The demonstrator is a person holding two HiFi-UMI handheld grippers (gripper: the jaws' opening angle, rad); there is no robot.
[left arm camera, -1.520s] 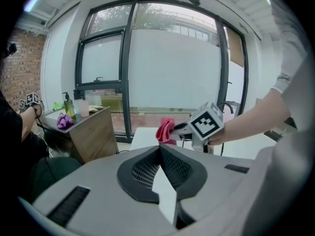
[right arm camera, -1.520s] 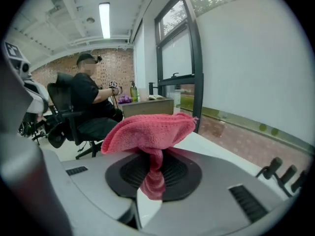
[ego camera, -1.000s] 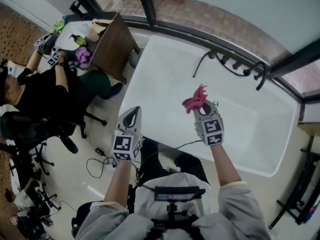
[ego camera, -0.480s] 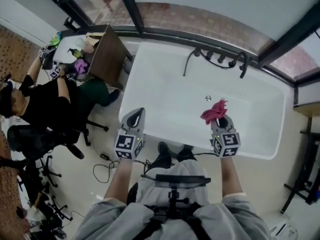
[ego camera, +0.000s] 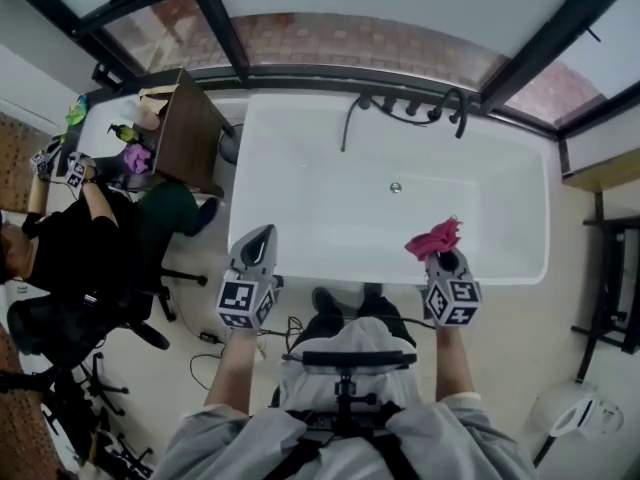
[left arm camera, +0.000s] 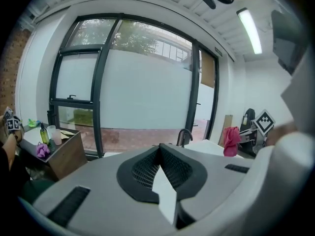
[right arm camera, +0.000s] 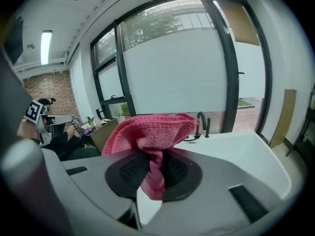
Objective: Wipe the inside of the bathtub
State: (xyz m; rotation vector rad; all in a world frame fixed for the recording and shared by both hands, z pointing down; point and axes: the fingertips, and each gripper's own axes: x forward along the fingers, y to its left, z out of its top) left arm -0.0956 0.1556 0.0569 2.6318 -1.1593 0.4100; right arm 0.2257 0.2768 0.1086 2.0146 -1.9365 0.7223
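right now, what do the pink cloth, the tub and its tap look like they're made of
Pink cloth: soft terry or microfibre, judging by its nubbly looped weave and limp folds. Bathtub: smooth, glossy white, likely acrylic or enamel; the look doesn't settle which. Tap: matte black, probably coated metal, given its thin curved spout.

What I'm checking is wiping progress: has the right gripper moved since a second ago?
Yes. The right gripper, holding the pink cloth, withdrew across the bathtub toward its near rim.
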